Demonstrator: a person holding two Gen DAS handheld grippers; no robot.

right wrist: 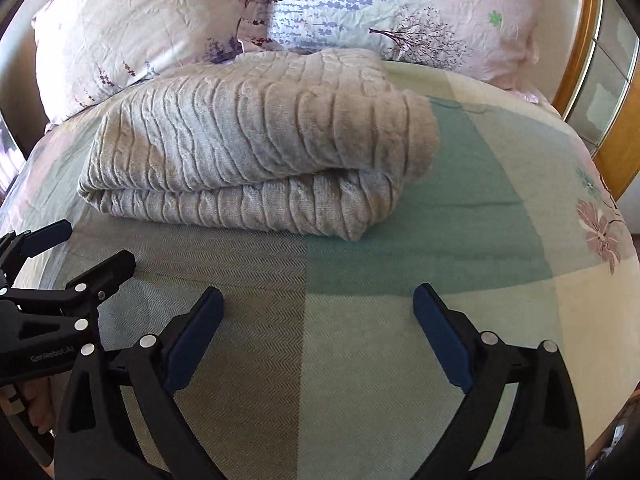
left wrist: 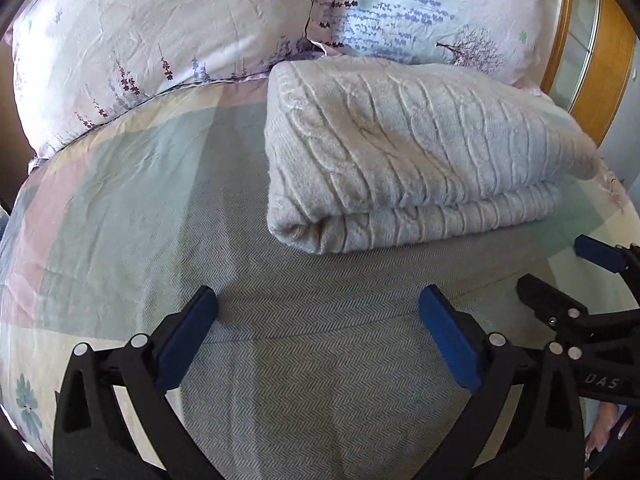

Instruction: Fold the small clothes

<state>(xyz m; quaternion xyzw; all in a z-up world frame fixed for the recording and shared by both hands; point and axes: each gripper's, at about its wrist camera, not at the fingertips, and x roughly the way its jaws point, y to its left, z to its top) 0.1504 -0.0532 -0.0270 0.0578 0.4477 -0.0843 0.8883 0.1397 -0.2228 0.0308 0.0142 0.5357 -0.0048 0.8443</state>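
Now folded sweater on bedspread; both grippers empty, fingers apart.

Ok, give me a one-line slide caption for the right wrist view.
Right gripper open above the bedspread, facing a folded grey knit lying before two pillows.

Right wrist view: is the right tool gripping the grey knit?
No, the right tool is open over bare bedspread, short of the folded grey knit.

two floral pillows side by side at the head of a pastel patchwork bed, wooden frame behind.
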